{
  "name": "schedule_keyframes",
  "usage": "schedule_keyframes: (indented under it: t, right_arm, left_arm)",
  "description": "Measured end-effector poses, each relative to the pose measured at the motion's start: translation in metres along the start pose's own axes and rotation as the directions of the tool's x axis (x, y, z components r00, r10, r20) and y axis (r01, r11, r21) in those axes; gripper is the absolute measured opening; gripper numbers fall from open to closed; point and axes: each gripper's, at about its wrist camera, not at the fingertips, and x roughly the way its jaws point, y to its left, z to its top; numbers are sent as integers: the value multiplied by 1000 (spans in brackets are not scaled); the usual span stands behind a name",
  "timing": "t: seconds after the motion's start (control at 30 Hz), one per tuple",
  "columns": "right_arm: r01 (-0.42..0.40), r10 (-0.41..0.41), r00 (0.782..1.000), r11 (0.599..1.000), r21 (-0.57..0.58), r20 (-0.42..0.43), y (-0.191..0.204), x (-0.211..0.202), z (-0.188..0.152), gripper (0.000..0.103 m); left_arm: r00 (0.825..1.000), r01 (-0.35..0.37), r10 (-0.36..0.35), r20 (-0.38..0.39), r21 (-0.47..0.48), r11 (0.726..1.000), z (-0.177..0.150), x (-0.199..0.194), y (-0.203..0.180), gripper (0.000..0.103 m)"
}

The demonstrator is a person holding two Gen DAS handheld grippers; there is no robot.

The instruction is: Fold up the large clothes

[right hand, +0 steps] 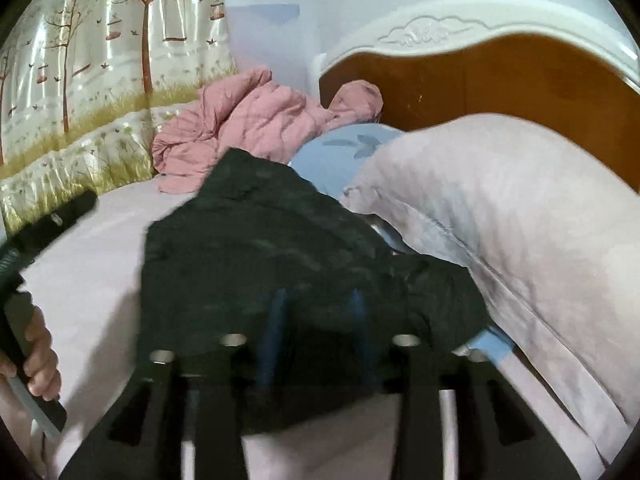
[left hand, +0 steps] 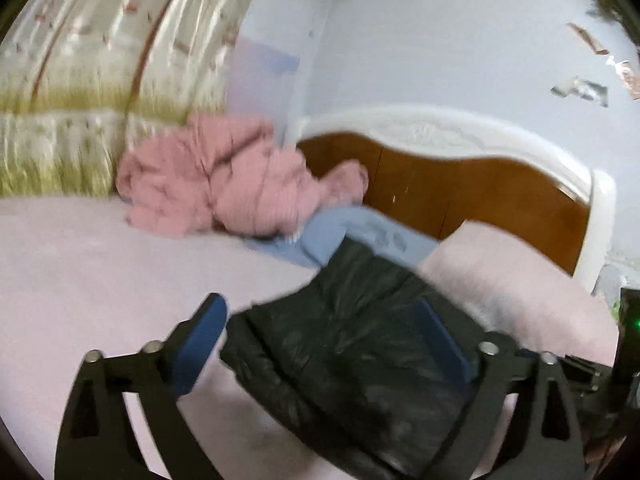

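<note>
While the black jacket lies bunched on the bed, folding looks mid-way, not finished.
Left to right: pink garment heaped, unfolded, by the curtain; left gripper jaws wide apart, jacket between them unpinched; right gripper buried in black fabric, grip unclear; pillow at right.

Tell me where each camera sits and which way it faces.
Left wrist: on the left tongs, facing along the bed toward the headboard; both blue pads wide apart over the black jacket.
Right wrist: on the right tongs, same heading; a hand shows at left.
Shared: black jacket, pink jacket, headboard.
</note>
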Motion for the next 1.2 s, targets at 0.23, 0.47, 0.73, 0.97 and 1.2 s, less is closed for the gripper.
schedule_keyframes:
  t: [0.23, 0.47, 0.73, 0.97, 1.2]
  right_arm:
    - [-49, 49, 988, 999, 1, 149, 48, -104, -17, 94]
    - [47, -33, 983, 996, -71, 181, 74, -117, -82, 103]
    - [127, -104, 969, 988, -92, 225, 81, -122, -98, 103]
    - [158, -132, 964, 983, -96, 231, 82, -124, -97, 103]
    - [162, -141, 959, 984, -68, 246, 74, -127, -93, 103]
  left_arm:
    - [991, -93, 76, 108, 164, 982, 15, -131, -25, 103]
    - [979, -201, 190, 77, 166, 966, -54, -169, 6, 103]
    - [970, -242, 235, 58, 201, 949, -101, -151, 14, 103]
    - [966, -257, 243, 87, 240, 936, -103, -154, 4, 103]
    - [969, -248, 239, 67, 200, 948, -103, -152, 9, 103]
